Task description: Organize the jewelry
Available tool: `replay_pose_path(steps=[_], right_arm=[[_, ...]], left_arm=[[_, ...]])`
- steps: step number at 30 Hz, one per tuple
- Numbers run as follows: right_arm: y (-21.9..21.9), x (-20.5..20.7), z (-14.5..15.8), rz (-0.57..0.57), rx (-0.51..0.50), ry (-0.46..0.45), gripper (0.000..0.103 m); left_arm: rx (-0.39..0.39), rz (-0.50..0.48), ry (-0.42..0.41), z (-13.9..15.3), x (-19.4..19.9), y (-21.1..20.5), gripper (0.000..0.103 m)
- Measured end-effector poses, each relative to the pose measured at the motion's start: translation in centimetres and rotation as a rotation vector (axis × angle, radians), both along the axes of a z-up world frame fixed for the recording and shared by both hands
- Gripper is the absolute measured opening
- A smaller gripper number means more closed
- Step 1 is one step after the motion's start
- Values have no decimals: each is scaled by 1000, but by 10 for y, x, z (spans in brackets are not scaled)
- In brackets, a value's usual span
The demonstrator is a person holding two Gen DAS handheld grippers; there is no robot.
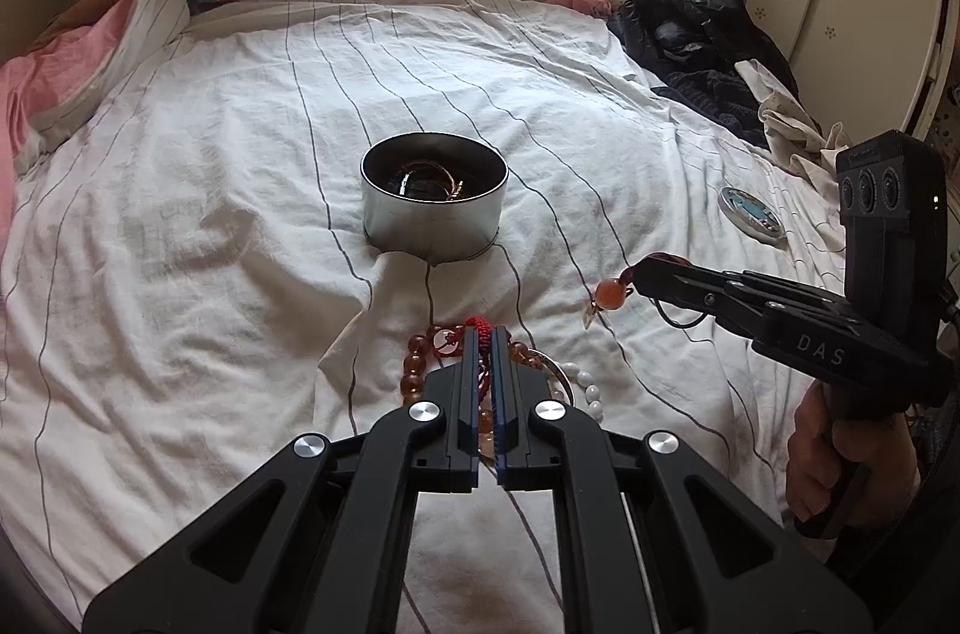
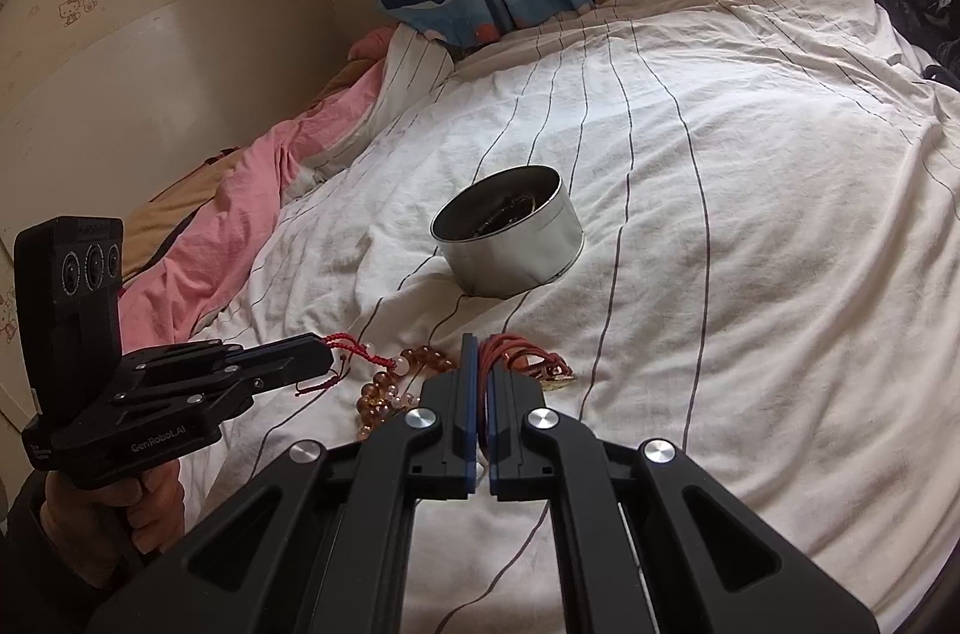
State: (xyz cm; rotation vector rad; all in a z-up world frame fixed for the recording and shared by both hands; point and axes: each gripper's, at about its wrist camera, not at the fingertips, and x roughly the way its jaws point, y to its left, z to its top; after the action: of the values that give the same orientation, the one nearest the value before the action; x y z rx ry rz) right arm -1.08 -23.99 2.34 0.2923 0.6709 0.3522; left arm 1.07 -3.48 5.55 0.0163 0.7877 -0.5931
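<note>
Both grippers angled down over a bed point(image 1: 180, 214) under a white striped sheet. Left gripper point(image 1: 486, 334) low in its own view, jaws clamped on the red cord point(image 1: 477, 325) of an amber bead bracelet point(image 1: 414, 370), beads trailing on the sheet toward 7 o'clock of the tips, a white bead strand point(image 1: 585, 388) just beside them at 4 o'clock. Right gripper point(image 2: 480, 352) likewise pinched shut on a bunch of red cord point(image 2: 510, 355), a small gold charm point(image 2: 561, 379) hanging at 4 o'clock of its tips; seen from the left wrist, an orange bead point(image 1: 609, 289) dangling off that cord above the sheet. Round metal tin point(image 1: 435, 202) at 12 o'clock ahead of both, open-topped, dark bangles and cord already inside. Tin lid point(image 1: 753, 217) lying flat at 3 o'clock of the tin, well apart. A hand point(image 1: 840, 460) wrapped round the right handle, another hand point(image 2: 144, 508) round the left.
</note>
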Motion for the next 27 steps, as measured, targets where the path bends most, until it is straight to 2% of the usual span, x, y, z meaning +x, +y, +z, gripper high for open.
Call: replay_pose_path(steps=[10,16,19,27], right_arm=[[2,-3,4,18,2,-29,3],[-2,-4,10,14,22,-46,3],[-1,1,13,23,22,-40,3],[-2,28,34,47,18,-70,3]], left_arm=[[31,7,-20,1,-1,-1,3],[2,14,-11,4,3,2,3],[-21,15,-10,11,14,0,4],[-56,26,-84,45,64,-16,3]])
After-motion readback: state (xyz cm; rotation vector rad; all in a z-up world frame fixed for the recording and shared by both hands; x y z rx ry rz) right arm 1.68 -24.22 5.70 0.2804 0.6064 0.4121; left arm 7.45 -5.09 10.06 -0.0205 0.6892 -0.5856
